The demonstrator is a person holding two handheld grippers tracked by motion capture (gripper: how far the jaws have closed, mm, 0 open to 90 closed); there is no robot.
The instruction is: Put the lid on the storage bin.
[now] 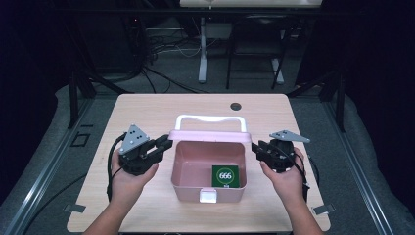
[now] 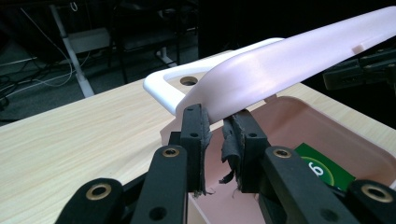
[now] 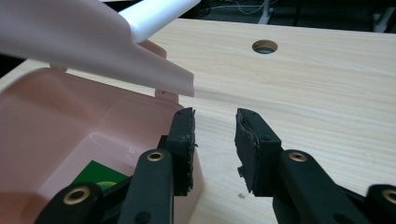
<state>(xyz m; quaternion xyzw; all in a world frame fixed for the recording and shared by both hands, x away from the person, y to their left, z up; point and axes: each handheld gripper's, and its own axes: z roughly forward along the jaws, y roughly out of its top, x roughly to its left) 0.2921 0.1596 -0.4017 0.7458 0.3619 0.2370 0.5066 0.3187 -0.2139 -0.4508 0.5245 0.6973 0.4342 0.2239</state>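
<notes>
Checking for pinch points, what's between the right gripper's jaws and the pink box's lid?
Nothing: in the right gripper view, the right gripper is open below the lid corner, apart.

My high view looks forward and down from above my side of the desk (image 1: 147, 105), taking in its whole top with dark floor and cables across the upper frame, from a fair way off. My left gripper (image 2: 215, 135) view sits very close, looking along its own black jaws at the bottom of the frame toward the pink box (image 2: 327, 126) and its raised lid (image 2: 280, 70). My right gripper (image 3: 214, 140) view, equally close, faces the same box (image 3: 60, 112) from the opposite side. All three share the box, the lid and the round hole (image 1: 236, 106) in the desk.
</notes>
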